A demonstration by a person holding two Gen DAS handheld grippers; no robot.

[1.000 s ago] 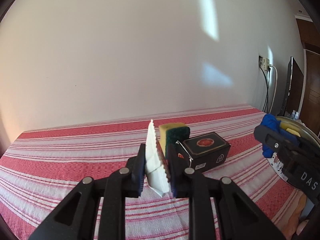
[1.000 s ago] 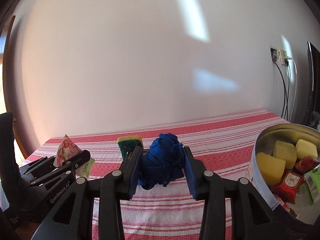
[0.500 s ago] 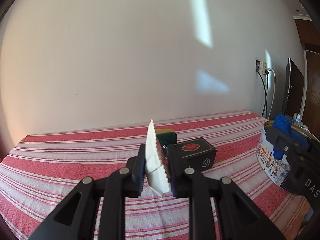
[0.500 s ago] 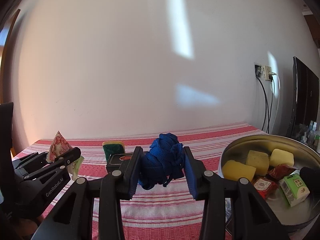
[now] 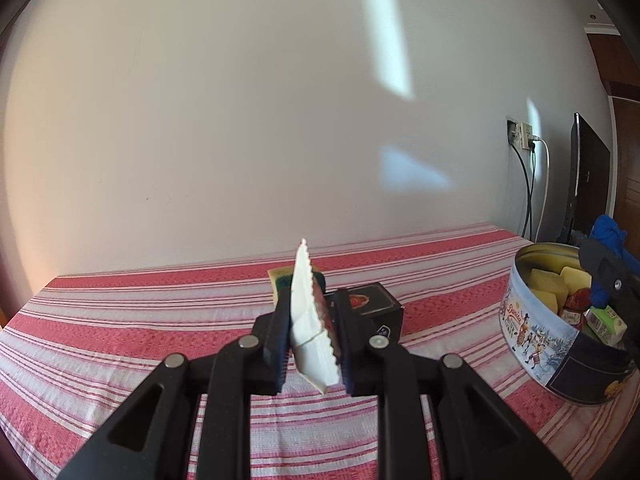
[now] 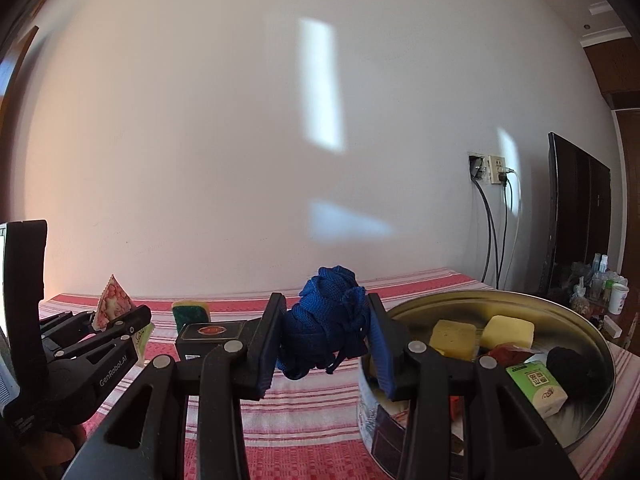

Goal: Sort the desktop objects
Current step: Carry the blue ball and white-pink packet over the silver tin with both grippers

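Note:
My left gripper (image 5: 312,344) is shut on a small white sachet (image 5: 310,320) with zigzag edges, held upright above the red striped tablecloth (image 5: 120,320). From the right wrist view the same sachet (image 6: 114,302) shows a red printed face in that gripper (image 6: 120,326) at the left. My right gripper (image 6: 326,338) is shut on a bundle of blue cord (image 6: 326,330), at the left rim of a round metal tin (image 6: 472,302). The tin (image 5: 536,344) holds yellow sponges (image 6: 456,334), a green carton (image 6: 536,386) and red packets. A black box (image 5: 374,304) and a yellow-green sponge (image 5: 282,276) lie behind the sachet.
A white wall rises behind the table. At the right are a wall socket with cables (image 6: 490,168), a dark screen (image 6: 578,216) and small bottles and a cup (image 6: 604,286) on a side surface.
Both grippers have swung to the right with their loads. The tin has come further into both views and the blue cord now sits at its rim. Neither grip has changed.

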